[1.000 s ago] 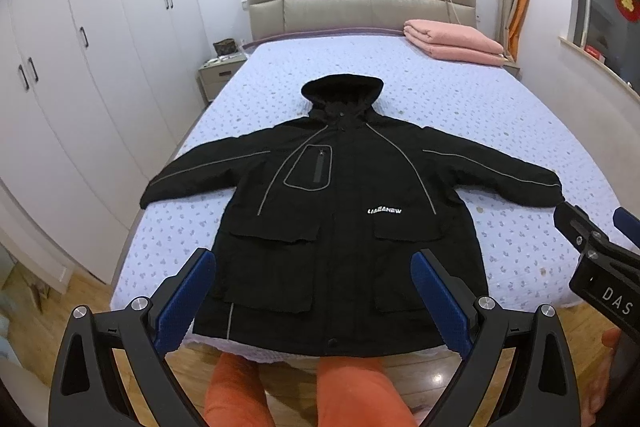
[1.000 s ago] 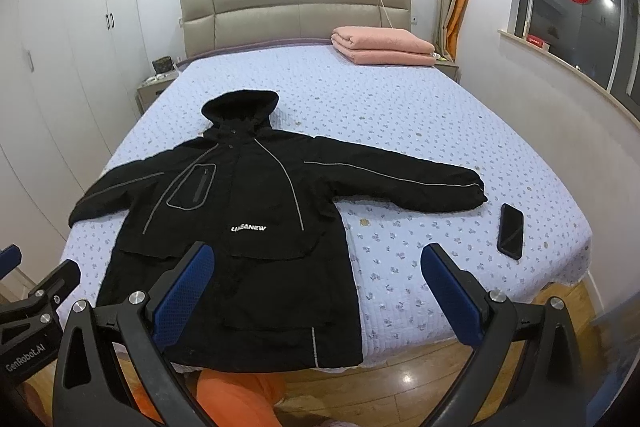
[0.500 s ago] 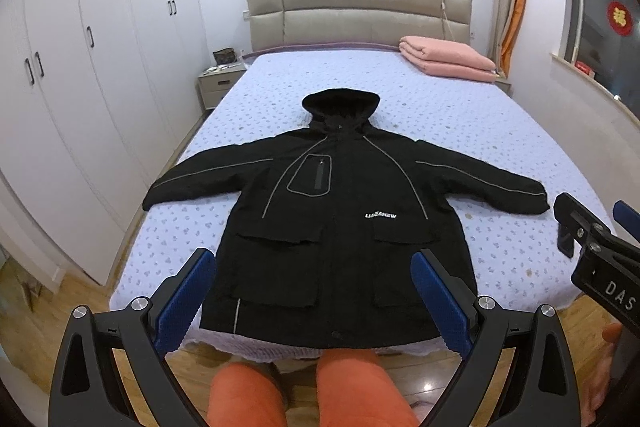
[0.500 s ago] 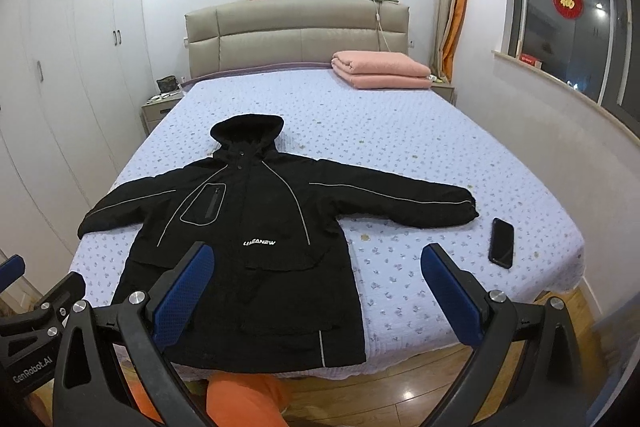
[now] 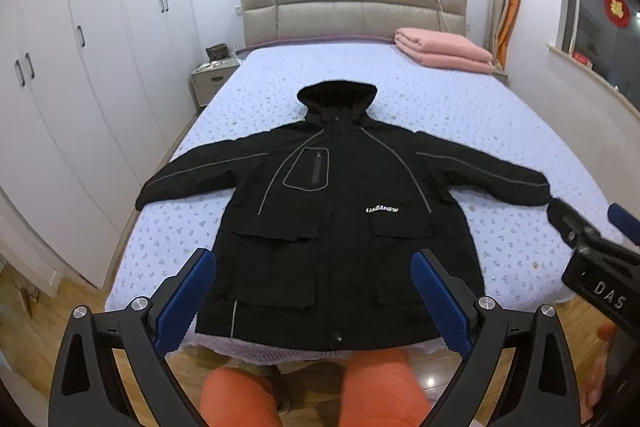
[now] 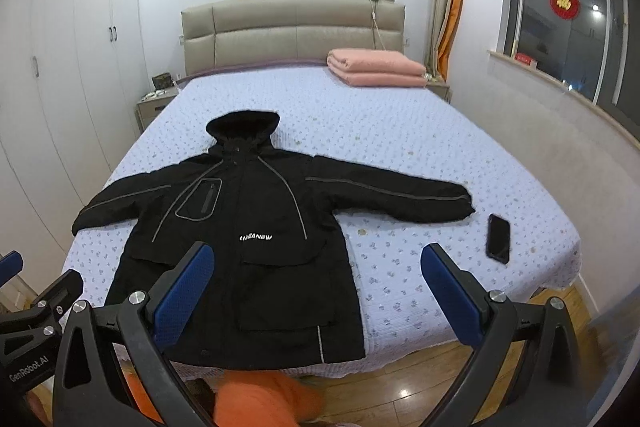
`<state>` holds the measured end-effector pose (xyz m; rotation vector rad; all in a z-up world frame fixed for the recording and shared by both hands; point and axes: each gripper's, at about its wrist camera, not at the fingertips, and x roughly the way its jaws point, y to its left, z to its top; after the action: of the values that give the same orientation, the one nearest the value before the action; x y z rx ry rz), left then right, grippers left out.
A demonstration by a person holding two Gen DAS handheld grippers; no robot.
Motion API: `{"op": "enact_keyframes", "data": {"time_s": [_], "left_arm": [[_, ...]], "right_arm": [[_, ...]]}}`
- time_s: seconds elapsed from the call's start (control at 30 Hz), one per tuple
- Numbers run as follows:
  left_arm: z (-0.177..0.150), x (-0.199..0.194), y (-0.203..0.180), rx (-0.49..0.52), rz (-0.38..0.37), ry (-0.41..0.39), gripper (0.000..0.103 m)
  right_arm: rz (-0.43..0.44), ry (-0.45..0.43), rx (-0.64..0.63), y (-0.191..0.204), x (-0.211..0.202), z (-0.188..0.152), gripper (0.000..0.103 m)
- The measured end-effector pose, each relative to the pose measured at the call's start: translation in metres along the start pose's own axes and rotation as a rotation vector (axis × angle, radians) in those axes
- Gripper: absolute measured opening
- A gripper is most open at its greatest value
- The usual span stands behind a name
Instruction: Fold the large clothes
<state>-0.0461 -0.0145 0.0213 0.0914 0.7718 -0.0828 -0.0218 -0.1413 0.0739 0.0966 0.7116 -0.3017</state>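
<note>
Bed [image 5: 460,115], spread jacket [image 5: 340,227], phone [image 6: 498,238] beside sleeve

Both wrist cameras sit just off the foot of the bed [image 5: 460,115], raised above the mattress and looking forward along their own fingers toward the headboard [image 5: 352,7]. The left wrist view faces almost straight up the bed, with the black jacket [image 5: 340,219] centred between the blue pads of the left gripper [image 5: 312,303], and the right gripper [image 5: 592,247] juts in at its right edge. The right wrist view stands further right, so the jacket [image 6: 248,247] falls left of centre, partly behind the left pad of the right gripper [image 6: 316,295], and the left gripper [image 6: 36,303] shows at its lower left. Both views share the jacket, the bed [image 6: 400,131], the headboard [image 6: 292,31] and the pink folded blanket [image 5: 440,49] [image 6: 376,67].
</note>
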Motion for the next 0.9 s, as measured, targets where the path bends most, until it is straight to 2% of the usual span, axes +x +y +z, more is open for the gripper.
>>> {"op": "enact_keyframes", "data": {"time_s": [0.1,0.23,0.4,0.5,0.57,0.7,0.8,0.9], "left_arm": [[0.005,0.040,-0.007,0.032,0.009,0.021,0.099],[0.014,0.104,-0.016,0.083,-0.023,0.046,0.099],[0.028,0.190,-0.035,0.198,-0.069,0.047,0.099],[0.041,0.244,-0.047,0.245,-0.123,0.070,0.099],[0.054,0.270,-0.053,0.253,-0.160,0.098,0.099],[0.086,0.314,-0.074,0.281,-0.188,0.163,0.099],[0.106,0.333,-0.098,0.306,-0.189,0.199,0.099],[0.122,0.346,-0.129,0.325,-0.206,0.236,0.099]], "right_arm": [[0.036,0.109,0.031,-0.005,0.064,-0.013,0.103],[0.045,0.241,0.098,-0.024,0.154,-0.040,0.103],[-0.039,0.282,0.173,-0.056,0.239,-0.053,0.103],[-0.117,0.294,0.241,-0.082,0.298,-0.047,0.103],[-0.154,0.312,0.317,-0.107,0.327,-0.041,0.103],[-0.208,0.340,0.465,-0.171,0.366,-0.018,0.103],[-0.252,0.364,0.613,-0.237,0.383,-0.003,0.103],[-0.257,0.344,0.761,-0.308,0.394,0.006,0.100]]}}
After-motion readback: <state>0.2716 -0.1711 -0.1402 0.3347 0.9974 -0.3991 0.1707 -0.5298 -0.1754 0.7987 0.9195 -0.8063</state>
